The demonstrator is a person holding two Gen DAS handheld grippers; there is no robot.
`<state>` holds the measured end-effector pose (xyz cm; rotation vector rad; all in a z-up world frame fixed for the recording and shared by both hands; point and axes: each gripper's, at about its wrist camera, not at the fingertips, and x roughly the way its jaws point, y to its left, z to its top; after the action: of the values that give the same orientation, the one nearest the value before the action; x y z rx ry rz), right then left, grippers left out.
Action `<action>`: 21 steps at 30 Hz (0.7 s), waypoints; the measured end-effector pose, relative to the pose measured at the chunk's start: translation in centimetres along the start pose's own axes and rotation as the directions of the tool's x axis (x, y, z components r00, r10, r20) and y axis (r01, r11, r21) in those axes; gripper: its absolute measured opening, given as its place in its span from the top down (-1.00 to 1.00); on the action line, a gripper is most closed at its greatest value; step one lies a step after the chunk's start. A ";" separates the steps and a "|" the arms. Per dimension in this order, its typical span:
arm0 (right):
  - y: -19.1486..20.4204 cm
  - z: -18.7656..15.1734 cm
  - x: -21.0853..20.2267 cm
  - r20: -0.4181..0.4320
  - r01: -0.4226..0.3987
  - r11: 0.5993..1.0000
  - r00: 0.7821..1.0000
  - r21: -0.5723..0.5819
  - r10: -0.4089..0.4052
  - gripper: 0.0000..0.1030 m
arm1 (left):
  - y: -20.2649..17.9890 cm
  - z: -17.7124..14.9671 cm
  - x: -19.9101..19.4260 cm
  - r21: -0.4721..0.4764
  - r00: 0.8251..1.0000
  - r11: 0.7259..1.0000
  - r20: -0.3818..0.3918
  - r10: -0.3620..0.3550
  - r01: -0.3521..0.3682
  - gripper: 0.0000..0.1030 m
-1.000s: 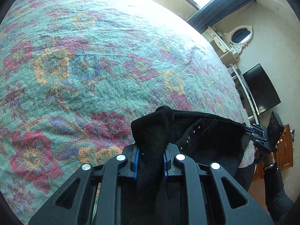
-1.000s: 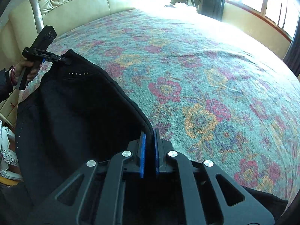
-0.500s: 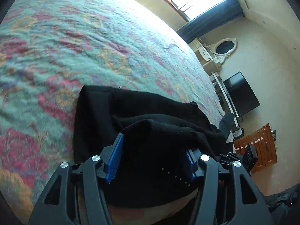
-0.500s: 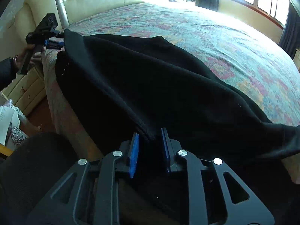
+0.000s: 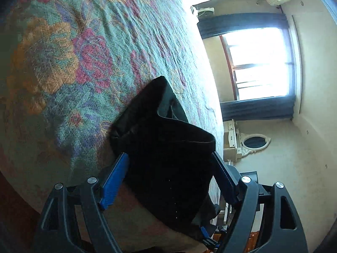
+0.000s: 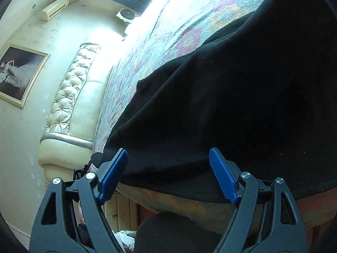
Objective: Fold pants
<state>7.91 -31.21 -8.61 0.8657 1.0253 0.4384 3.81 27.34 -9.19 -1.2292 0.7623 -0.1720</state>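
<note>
In the left wrist view, the floral bedspread filled the left side, and the black pants lay bunched near the bed's edge, part of the cloth draped down over it. The left gripper had just been opening; its blue pads stood spread wide on either side of the heaped cloth, the fabric lying between them with no pinch on it. Further right in that view a bright window with dark curtains showed against a cream wall, with a white dresser and oval mirror below it. In the right wrist view, a framed picture hung on the wall at far left, beside a tufted cream headboard. The bedspread ran up the middle, and the pants spread as a broad dark sheet over the right half, their lower hem hanging over the bed's edge. The right gripper had likewise just been opening, its blue fingers well apart with the hem between them, not clamped.
</note>
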 end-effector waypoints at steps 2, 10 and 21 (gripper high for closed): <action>-0.4 -0.4 0.0 0.015 -0.008 1.000 1.000 0.025 0.007 -0.55 | -0.5 -0.6 0.2 0.027 1.000 0.999 0.012 0.022 -0.022 -0.61; -1.9 -1.8 0.5 0.044 -0.036 0.993 0.999 0.110 0.032 -0.55 | -1.5 -2.0 2.3 0.021 0.992 0.994 0.067 0.110 -0.111 -0.64; -2.4 -1.8 0.5 0.058 -0.054 0.990 0.997 0.127 0.047 -0.55 | -2.3 -4.6 2.2 -0.113 0.993 0.993 0.104 0.058 -0.046 -0.64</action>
<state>6.46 -31.59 -11.28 1.0156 0.9908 0.3923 3.22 21.81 -8.68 -1.3106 0.7168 -0.0207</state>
